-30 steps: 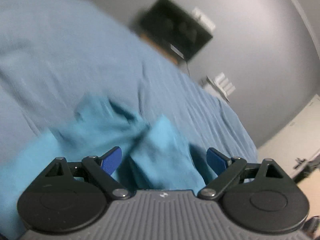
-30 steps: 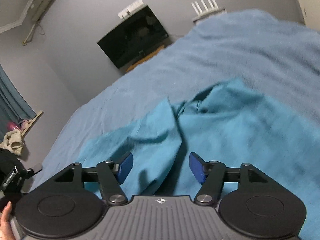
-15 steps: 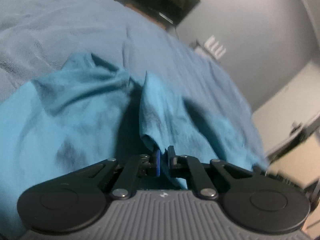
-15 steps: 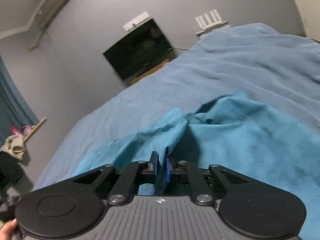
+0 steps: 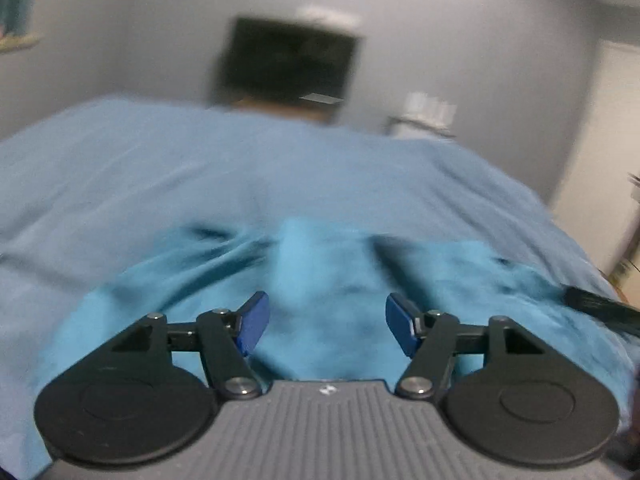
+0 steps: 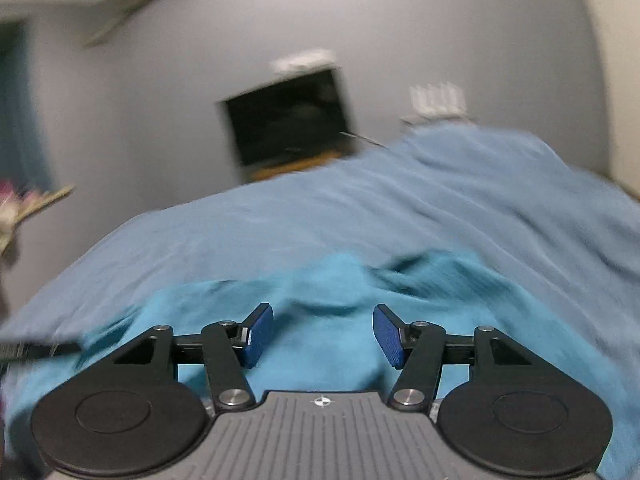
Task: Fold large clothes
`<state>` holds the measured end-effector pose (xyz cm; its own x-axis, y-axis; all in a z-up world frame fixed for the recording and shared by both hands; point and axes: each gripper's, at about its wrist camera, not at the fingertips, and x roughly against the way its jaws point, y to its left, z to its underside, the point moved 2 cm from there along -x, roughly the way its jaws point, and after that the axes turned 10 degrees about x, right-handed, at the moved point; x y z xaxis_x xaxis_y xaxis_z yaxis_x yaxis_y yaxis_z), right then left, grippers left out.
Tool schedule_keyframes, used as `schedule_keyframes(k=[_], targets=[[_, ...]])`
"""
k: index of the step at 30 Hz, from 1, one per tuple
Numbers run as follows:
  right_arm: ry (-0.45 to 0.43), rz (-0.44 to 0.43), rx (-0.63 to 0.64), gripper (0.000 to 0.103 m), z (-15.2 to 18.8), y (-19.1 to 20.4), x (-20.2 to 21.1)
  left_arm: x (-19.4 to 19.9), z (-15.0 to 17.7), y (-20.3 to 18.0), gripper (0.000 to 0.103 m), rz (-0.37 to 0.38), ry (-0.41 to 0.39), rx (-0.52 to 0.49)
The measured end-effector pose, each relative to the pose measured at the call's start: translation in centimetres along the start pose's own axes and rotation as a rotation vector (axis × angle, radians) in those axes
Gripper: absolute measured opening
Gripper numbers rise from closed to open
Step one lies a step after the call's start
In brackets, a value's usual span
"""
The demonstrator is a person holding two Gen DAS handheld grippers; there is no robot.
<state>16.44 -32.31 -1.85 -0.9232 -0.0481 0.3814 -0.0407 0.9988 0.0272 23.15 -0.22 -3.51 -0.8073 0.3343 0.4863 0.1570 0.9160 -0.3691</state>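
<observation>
1. Grey walls closed the room behind a bed whose blue blanket (image 5: 200, 184) filled the middle of both views, motion-blurred throughout.
2. On that blanket lay the teal garment (image 5: 328, 280), rumpled, spread across the lower half of the left wrist frame and likewise across the lower centre of the right wrist frame (image 6: 332, 304).
3. At the bottom centre of its own frame, the left gripper (image 5: 326, 322) had its blue fingers (image 5: 254, 320) spread wide apart, with the cloth showing in the gap but nothing pinched.
4. Similarly, the right gripper (image 6: 324, 334) stood spread, its blue pads (image 6: 388, 336) apart above the teal fabric, gripping nothing.
5. A dark blurred bar at the right edge of the left view was too smeared to identify.
6. Beyond the bed, a black television (image 6: 288, 120) sat in the upper centre against the wall, with a white router (image 6: 438, 100) to its right.
</observation>
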Motion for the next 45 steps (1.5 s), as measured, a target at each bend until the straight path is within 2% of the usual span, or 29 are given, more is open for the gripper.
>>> schedule_keyframes(k=[3,6,8,11,14,20,23,28,32,35,40,43,45], targets=[[-0.004,-0.087,0.164,0.058,0.3,3.2,-0.7,-1.7,1.4,-2.7,0.063,0.074,0.069,-0.101],[0.044,-0.137,0.273,0.058,0.8,5.3,-2.3,-4.6,3.4,-3.2,0.063,0.050,0.164,-0.171],[0.102,-0.144,0.321,0.054,1.6,6.1,-3.8,-6.5,4.7,-2.7,0.063,-0.001,0.223,-0.196],[0.188,-0.086,0.344,0.050,3.0,5.8,-6.2,-7.9,5.4,-2.3,0.063,-0.030,0.266,-0.191],[0.260,-0.040,0.330,0.045,3.9,4.9,-8.4,-8.4,5.9,-2.6,0.064,-0.057,0.269,-0.231],[0.291,0.037,0.272,0.044,4.2,3.5,-9.2,-10.2,7.0,-3.3,0.070,-0.101,0.260,-0.286],[0.292,0.083,0.238,0.044,4.2,2.3,-8.1,-9.3,7.1,-2.7,0.071,-0.124,0.252,-0.275],[0.237,0.062,0.150,0.053,3.5,1.4,-6.0,-8.0,6.6,-1.7,0.074,-0.163,0.246,-0.229],[0.179,-0.013,0.124,0.057,2.1,1.9,-2.8,-6.3,6.5,-1.7,0.074,-0.200,0.225,-0.219],[0.184,-0.077,0.127,0.058,1.5,2.6,-0.8,-4.9,6.5,-1.8,0.074,-0.203,0.209,-0.201],[0.263,-0.142,0.172,0.058,1.6,3.9,0.8,-2.6,6.3,-1.9,0.074,-0.198,0.225,-0.150],[0.383,-0.197,0.211,0.059,2.4,4.8,1.0,-0.8,6.3,-2.2,0.075,-0.190,0.248,-0.140],[0.507,-0.213,0.241,0.062,3.7,5.3,0.6,-0.3,6.4,-2.0,0.075,-0.218,0.286,-0.141]])
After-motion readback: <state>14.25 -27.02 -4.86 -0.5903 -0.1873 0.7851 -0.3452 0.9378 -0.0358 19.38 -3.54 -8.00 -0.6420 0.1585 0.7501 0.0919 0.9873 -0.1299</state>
